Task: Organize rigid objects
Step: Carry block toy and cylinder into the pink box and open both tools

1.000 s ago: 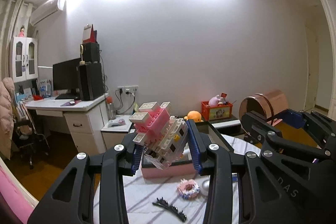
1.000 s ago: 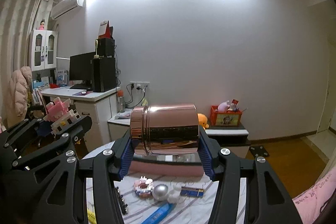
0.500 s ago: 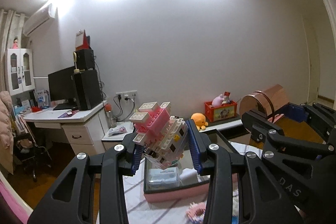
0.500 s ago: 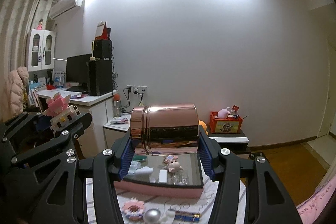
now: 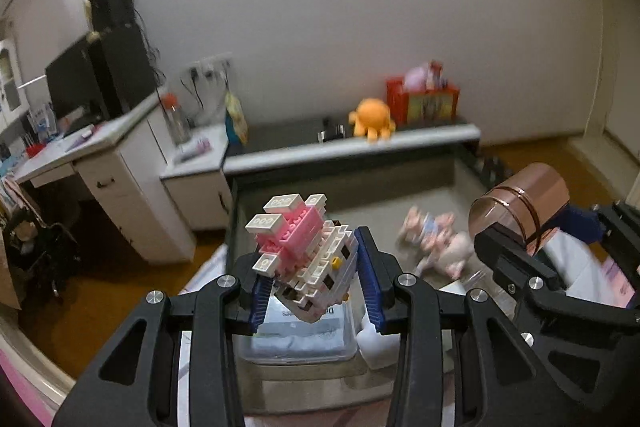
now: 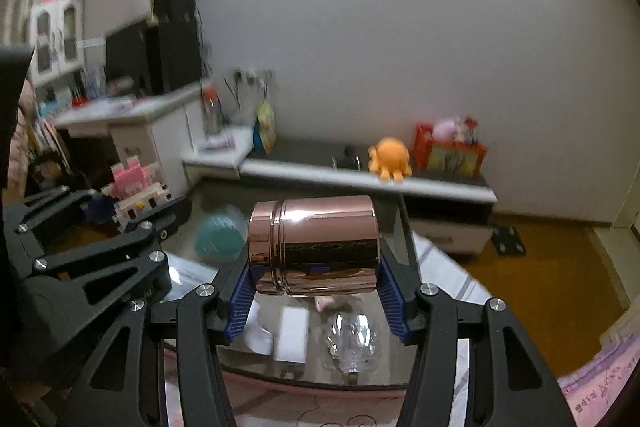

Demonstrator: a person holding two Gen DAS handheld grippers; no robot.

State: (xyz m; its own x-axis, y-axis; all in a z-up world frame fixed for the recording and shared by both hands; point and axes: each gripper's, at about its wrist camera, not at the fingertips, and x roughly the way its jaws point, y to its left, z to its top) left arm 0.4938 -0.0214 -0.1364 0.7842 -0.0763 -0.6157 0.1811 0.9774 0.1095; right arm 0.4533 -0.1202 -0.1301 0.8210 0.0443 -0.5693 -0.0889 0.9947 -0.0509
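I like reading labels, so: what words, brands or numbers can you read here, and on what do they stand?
No text can be read in full.
Label on the clear box: dark print, half hidden behind the block toy, too blurred to read.
Pink cloth: dark script writing, too blurred to read.
Red box by the wall: printed front, too blurred to read.

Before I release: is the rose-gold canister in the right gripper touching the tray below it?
Apart. The right wrist view shows the rose-gold canister clamped in the right gripper, hanging above the tray with its contents visible underneath.
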